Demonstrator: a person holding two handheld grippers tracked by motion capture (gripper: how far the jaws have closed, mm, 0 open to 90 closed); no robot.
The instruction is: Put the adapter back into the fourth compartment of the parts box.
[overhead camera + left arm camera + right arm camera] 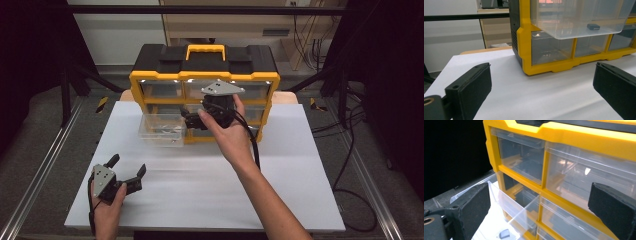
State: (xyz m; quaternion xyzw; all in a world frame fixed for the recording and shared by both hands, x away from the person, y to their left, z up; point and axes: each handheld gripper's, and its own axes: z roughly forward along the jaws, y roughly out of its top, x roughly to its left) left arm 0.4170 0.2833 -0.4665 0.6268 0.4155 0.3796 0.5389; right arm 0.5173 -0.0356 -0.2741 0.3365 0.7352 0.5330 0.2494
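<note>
A yellow and black drawer cabinet point(205, 62) stands at the back of the white table point(200, 185). One clear drawer point(161, 129) in its left column is pulled out. A small dark item point(593, 26) lies inside that drawer point(579, 17). A hand holds my right gripper point(202, 116) against the cabinet front, just right of the drawer. Its jaws are open, facing the upper drawers point(524, 157), with nothing between them. The pulled-out drawer point(509, 202) and the small dark item point(504, 234) sit low on the left in the right gripper view. My left gripper point(128, 164) rests open near the table's front left.
Metal rails point(45, 165) run along both sides of the table. Black cables point(350, 165) trail on the floor at the right. A wooden bench point(225, 25) stands behind the cabinet. White tabletop stretches between the left gripper point(541, 87) and the cabinet point(524, 37).
</note>
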